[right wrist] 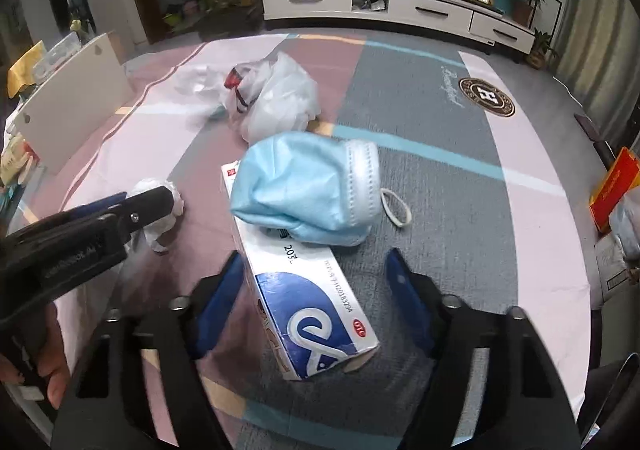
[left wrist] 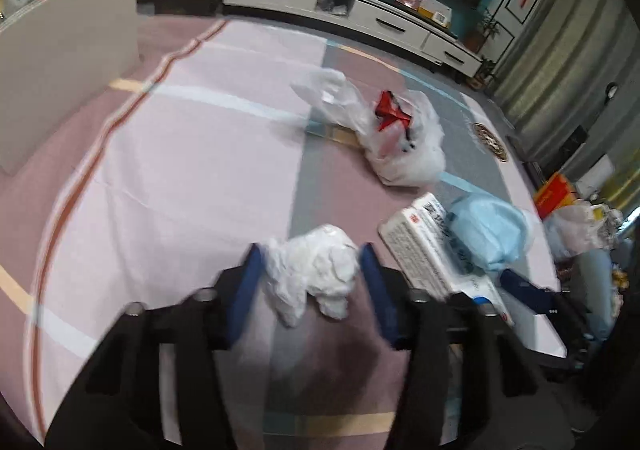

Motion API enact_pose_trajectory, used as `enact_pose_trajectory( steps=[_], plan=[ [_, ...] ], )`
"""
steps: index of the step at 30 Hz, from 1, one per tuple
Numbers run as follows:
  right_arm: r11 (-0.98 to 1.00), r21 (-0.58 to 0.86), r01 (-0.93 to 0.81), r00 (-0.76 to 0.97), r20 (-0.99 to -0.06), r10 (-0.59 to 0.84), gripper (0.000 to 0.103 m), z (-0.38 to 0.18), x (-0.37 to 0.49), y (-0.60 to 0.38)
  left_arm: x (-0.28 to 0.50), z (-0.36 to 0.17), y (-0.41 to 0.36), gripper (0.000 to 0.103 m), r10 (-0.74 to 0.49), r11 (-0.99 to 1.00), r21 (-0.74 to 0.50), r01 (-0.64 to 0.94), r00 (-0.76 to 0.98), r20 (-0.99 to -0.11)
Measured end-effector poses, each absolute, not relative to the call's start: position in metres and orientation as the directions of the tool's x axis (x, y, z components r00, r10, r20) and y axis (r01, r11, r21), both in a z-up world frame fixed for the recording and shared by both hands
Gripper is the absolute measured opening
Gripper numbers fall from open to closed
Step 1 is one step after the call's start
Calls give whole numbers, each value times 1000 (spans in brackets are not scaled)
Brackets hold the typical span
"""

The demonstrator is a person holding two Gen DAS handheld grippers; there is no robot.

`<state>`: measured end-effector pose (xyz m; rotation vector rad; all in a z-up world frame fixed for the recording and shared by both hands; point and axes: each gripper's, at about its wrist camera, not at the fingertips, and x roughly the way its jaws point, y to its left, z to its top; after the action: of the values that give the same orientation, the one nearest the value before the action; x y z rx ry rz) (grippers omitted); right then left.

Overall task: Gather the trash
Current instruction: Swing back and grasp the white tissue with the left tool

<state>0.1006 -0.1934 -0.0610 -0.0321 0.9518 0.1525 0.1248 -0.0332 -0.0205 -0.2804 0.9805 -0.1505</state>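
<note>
My left gripper (left wrist: 310,270) has its blue fingers against both sides of one crumpled white tissue (left wrist: 316,270), pinching it on the striped cloth (left wrist: 160,170); wide bare cloth lies to its left, up to a leaning white board (left wrist: 68,62). My right gripper (right wrist: 316,302) stands spread around one blue-and-white carton (right wrist: 312,314), pads clear of it. One blue face mask (right wrist: 304,190) lies on the carton's far end, hiding its print. Beyond sits one clear plastic bag (right wrist: 276,98) (contents hard to make out, something red inside).
</note>
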Motion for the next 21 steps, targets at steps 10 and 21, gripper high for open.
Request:
enact_pose_trajectory(
  steps=[10, 21],
  plan=[
    [980, 50, -193, 572, -805, 154, 42, -57, 88, -173, 106, -6, -48, 26, -205, 976, -209, 62, 579, -789],
    [960, 233, -157, 647, -710, 278, 39, -4, 1, -217, 43, 64, -65, 25, -237, 969, -222, 112, 681, -693]
  ],
)
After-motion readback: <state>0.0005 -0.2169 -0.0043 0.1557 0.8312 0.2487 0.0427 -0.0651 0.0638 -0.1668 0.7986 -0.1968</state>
